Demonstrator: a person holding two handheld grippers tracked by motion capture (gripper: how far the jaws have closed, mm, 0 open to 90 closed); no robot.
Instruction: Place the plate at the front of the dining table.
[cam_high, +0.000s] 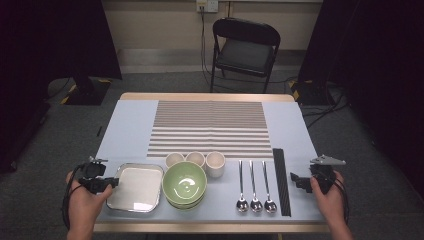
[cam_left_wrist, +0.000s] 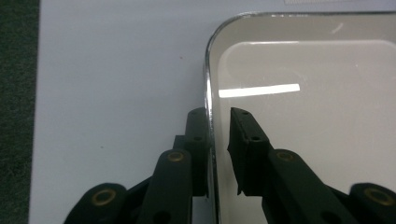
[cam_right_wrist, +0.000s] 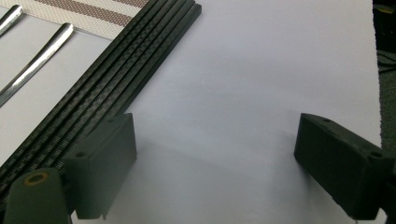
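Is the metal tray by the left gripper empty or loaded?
Empty. The tray shows a bare, shiny floor in the high and left gripper views.

Even overhead light falls on the table (cam_high: 130, 125), while the room to both sides sinks into near black. In the left gripper view a bright white bar of glare lies on the tray (cam_left_wrist: 327, 140) just beyond the jaws, whose near ends are soft. In the right gripper view faint shadows spread between the jaws, and the near jaw blocks blur.
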